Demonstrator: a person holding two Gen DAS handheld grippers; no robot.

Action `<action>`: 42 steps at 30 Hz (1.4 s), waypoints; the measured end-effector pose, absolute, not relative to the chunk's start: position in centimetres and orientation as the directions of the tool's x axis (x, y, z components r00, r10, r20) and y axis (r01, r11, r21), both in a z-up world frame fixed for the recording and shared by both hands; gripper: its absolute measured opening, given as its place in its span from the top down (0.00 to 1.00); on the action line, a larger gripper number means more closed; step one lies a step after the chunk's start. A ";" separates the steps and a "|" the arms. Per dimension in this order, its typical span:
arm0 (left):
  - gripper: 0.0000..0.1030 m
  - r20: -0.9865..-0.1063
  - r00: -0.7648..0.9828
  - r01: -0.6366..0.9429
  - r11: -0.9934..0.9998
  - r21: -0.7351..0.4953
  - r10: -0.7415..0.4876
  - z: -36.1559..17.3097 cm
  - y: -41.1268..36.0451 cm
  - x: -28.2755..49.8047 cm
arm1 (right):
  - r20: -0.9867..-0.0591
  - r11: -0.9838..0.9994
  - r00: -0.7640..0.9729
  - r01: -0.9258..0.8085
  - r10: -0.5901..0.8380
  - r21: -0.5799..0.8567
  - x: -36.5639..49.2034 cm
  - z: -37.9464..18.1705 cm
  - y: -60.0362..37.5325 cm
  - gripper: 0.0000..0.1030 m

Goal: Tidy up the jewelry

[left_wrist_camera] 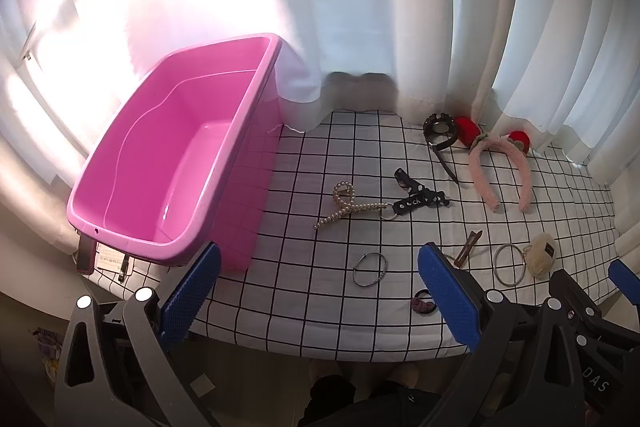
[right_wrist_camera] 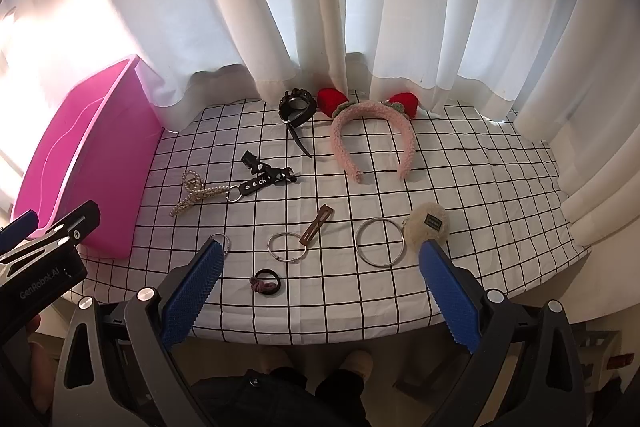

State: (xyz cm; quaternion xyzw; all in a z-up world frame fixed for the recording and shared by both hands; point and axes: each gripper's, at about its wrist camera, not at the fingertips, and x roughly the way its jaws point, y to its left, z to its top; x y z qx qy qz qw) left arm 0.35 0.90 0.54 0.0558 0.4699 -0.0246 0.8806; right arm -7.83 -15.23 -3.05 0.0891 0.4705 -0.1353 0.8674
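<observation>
Jewelry lies scattered over the checked cloth on the bench (right_wrist_camera: 460, 187), none of it yet in the pink bin (left_wrist_camera: 176, 163), which stands empty at the left of the left wrist frame. Both the left gripper (left_wrist_camera: 320, 287) and the right gripper (right_wrist_camera: 320, 283) hover over the near edge with jaws wide and nothing between them.

Nearest the right gripper, low in the centre of its frame, are the dark hair tie (right_wrist_camera: 266, 283) and the small silver bangle (right_wrist_camera: 286, 247), with a brown hair clip (right_wrist_camera: 318, 225) lying across the bangle's rim, touching it as far as the view tells. The hair tie looks the sensible first pick: it sits apart from the rest.

To take it cleanly, bring the jaws straight down astride it, close only once the pads reach the cloth, and avoid pinching the fabric. Thin rings like the large hoop (right_wrist_camera: 380, 243) will likely slip, so grip them across the rim.
</observation>
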 end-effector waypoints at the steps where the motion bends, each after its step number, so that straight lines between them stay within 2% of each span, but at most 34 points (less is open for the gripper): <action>1: 0.06 -0.830 0.557 0.096 0.993 0.074 0.008 0.5 0.9 0.4 | -0.840 0.948 0.521 0.318 -0.152 0.026 -7.9 -3.0 -15.2 0.09; 8: 0.06 -0.836 0.548 0.094 0.994 0.064 0.003 0.2 0.8 0.4 | -0.842 0.946 0.520 0.322 -0.145 0.036 -8.0 -3.3 -15.7 0.09; 12: 0.06 -0.849 0.529 0.097 0.994 0.055 -0.005 -0.8 0.5 0.5 | -0.847 0.944 0.524 0.316 -0.087 0.098 -8.6 -4.2 -17.0 0.09; 21: 0.06 -0.895 0.445 0.120 0.993 0.020 -0.035 -6.7 -0.5 0.0 | -0.863 0.923 0.504 0.327 0.010 0.202 -11.3 -8.9 -21.5 0.09; 25: 0.06 -0.908 0.418 0.119 0.991 0.063 0.007 -10.0 -1.3 -0.6 | -0.879 0.909 0.476 0.368 -0.002 0.198 -12.4 -11.7 -24.4 0.09; 35: 0.06 -0.916 0.401 0.120 0.992 0.039 -0.013 -15.5 -4.1 -1.9 | -0.891 0.916 0.447 0.385 -0.078 0.113 -12.0 -17.0 -29.6 0.09; 42: 0.06 -0.916 0.401 0.088 0.995 0.040 0.001 -18.0 -6.3 -2.2 | -0.898 0.928 0.437 0.354 -0.054 0.117 -9.8 -19.8 -31.9 0.09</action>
